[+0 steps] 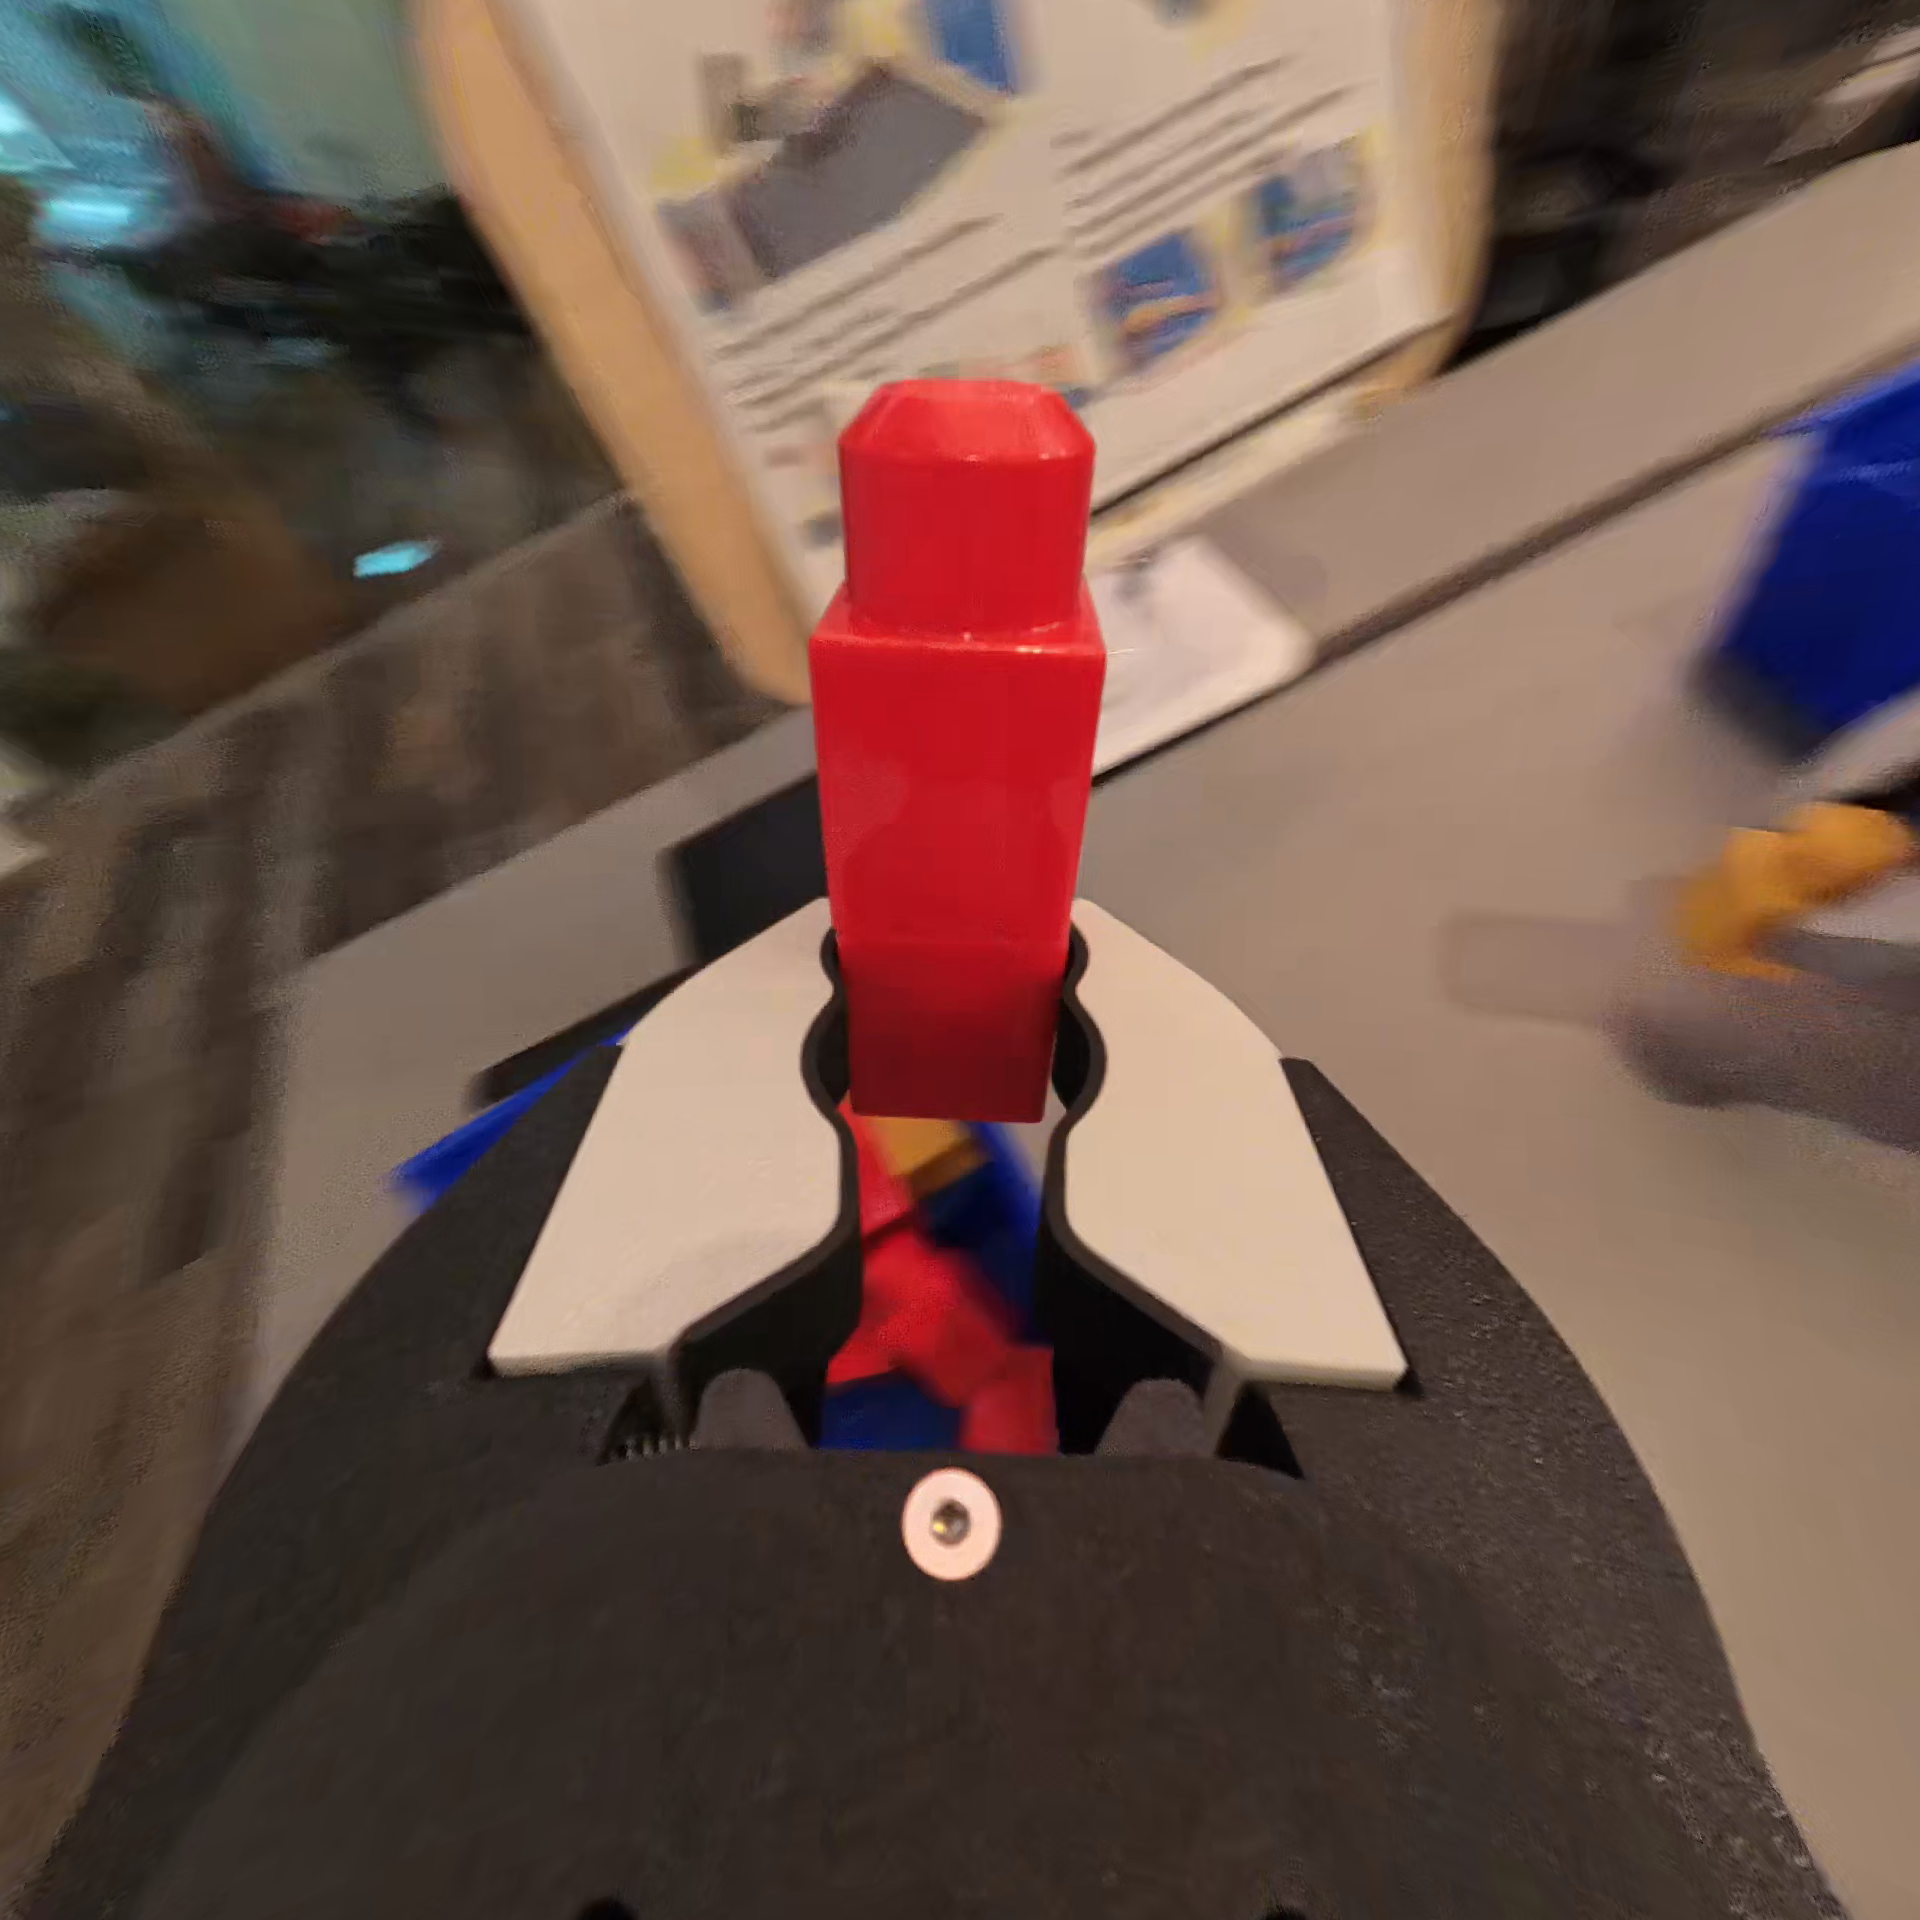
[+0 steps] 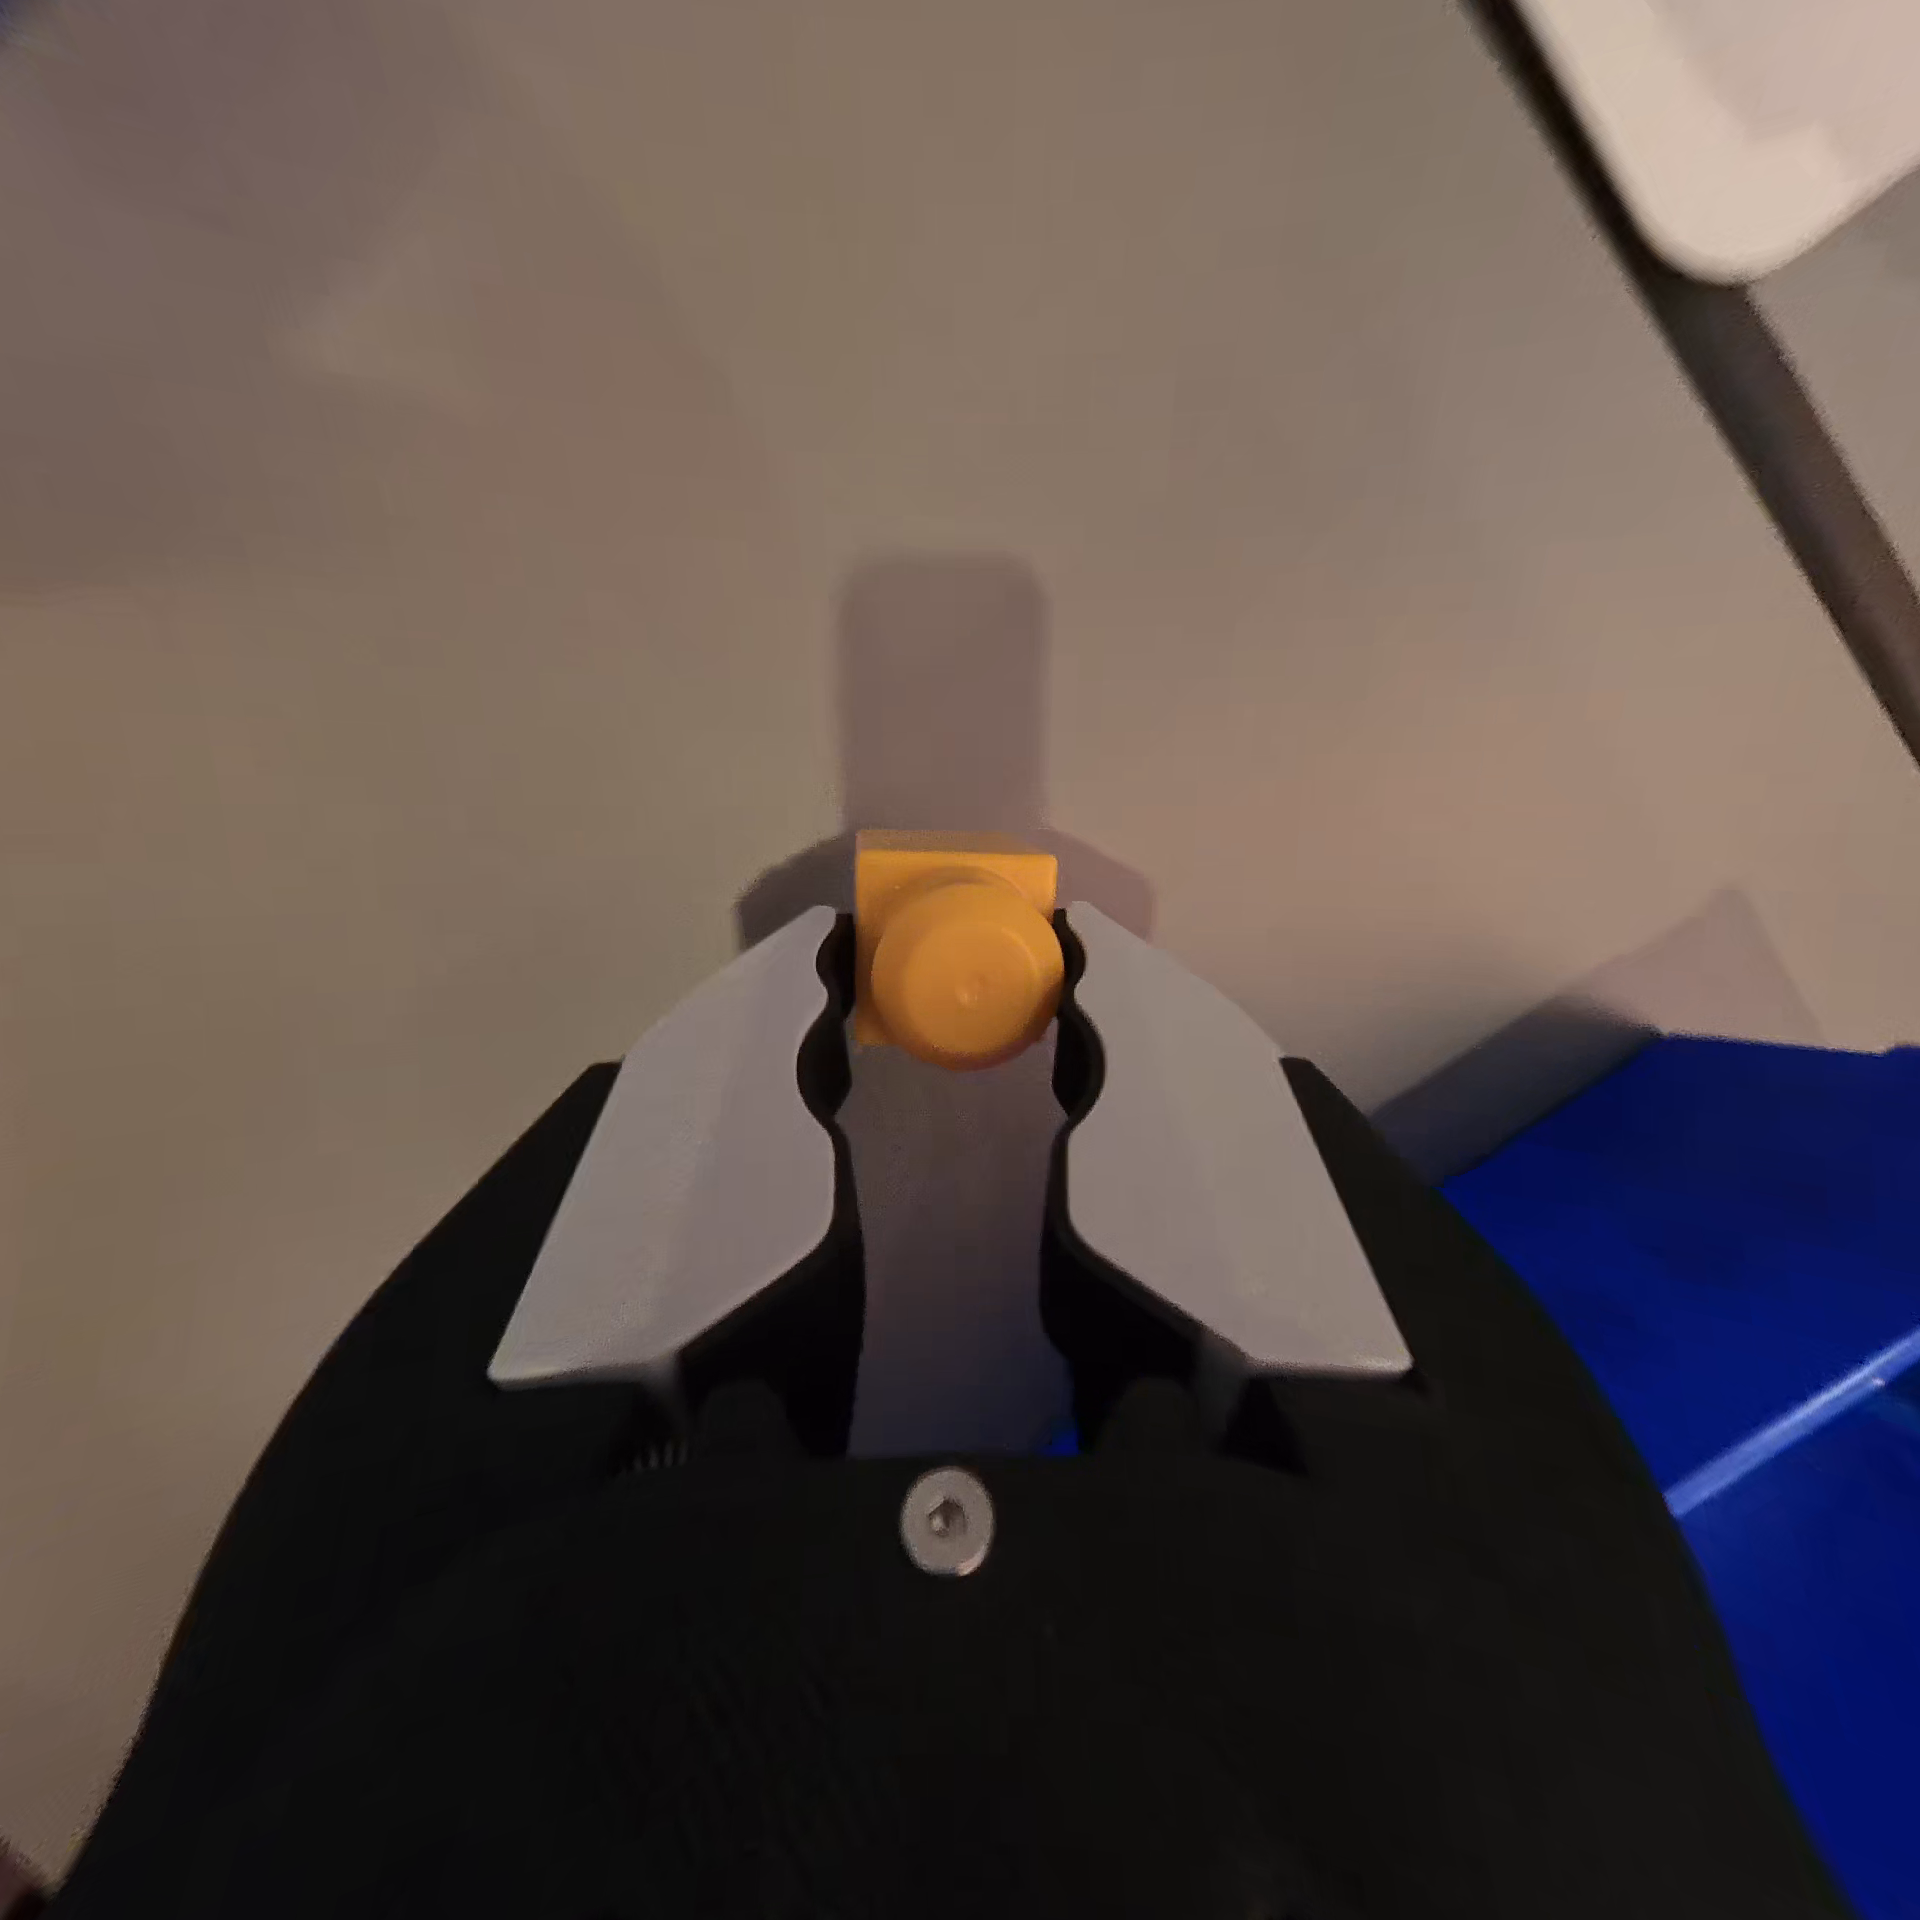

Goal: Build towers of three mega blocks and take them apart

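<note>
Left tongs [image 1: 951, 1023] clamped on red block [image 1: 956, 790], stud at twelve o'clock; right tongs [image 2: 956, 977] clamped on orange block [image 2: 956, 935] over table [image 2: 416, 520]. Probably light, rigid, slick; best gripped across flat sides.

Bin [image 2: 1714, 1247] on table [image 2: 416, 520], right of block [image 2: 956, 966].

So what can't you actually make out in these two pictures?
- Left wrist view: background poster board and right gripper smeared by motion blur.
- Left wrist view: blocks in the blue bin mostly hidden behind the fingers and red block.
- Right wrist view: orange block shows only its stud end; blue bin cut off by the edge.
</note>
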Demonstrator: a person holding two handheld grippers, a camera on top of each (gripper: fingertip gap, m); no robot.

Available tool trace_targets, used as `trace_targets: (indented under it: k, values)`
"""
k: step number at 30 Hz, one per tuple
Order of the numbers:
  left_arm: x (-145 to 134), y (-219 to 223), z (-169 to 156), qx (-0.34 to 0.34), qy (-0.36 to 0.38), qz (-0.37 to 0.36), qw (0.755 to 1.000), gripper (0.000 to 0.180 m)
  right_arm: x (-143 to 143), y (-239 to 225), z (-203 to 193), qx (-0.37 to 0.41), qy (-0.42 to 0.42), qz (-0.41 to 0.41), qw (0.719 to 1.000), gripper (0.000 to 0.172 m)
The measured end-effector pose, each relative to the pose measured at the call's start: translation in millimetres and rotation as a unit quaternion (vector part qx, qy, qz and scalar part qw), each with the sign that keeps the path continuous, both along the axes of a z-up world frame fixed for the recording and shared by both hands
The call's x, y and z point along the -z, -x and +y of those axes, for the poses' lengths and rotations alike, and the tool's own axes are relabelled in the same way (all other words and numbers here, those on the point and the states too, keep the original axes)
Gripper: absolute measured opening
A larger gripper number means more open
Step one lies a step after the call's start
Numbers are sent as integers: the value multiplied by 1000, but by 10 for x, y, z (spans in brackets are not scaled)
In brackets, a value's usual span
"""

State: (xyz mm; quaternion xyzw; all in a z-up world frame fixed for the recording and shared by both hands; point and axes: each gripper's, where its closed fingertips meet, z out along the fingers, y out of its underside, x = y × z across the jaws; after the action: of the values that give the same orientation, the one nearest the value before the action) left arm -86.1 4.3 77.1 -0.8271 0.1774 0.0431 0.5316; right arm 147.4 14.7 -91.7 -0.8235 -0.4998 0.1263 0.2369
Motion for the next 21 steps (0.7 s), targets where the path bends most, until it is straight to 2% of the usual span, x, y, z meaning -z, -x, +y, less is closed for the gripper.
trace_targets:
  k: [2, 5, 7, 9, 10, 12, 21]
  values:
    - [53, -442, -96, 122, 33, -72, 989, 35, -488, 163, -198, -46, -1, 106, 993, 36]
    - [134, -1027, -351, 284, 82, -118, 948, 35, -1350, 229, -585, -122, -13, 278, 953, 36]
    - [233, -1293, -466, 348, 100, -110, 926, 35, -1855, 132, -826, -170, -30, 374, 911, 36]
    - [320, -1533, -569, 397, 117, -112, 904, 35, -2149, -10, -928, -178, -31, 431, 884, 36]
    - [359, -1646, -640, 423, 131, -121, 888, 35, -2219, -65, -958, -182, -26, 445, 877, 36]
    - [447, -1809, -777, 467, 161, -125, 860, 35, -2232, -132, -905, -173, -38, 441, 880, 36]
    - [842, -1928, -1033, 503, 235, -28, 831, 35, -1801, 28, -940, -212, -15, 341, 916, 36]
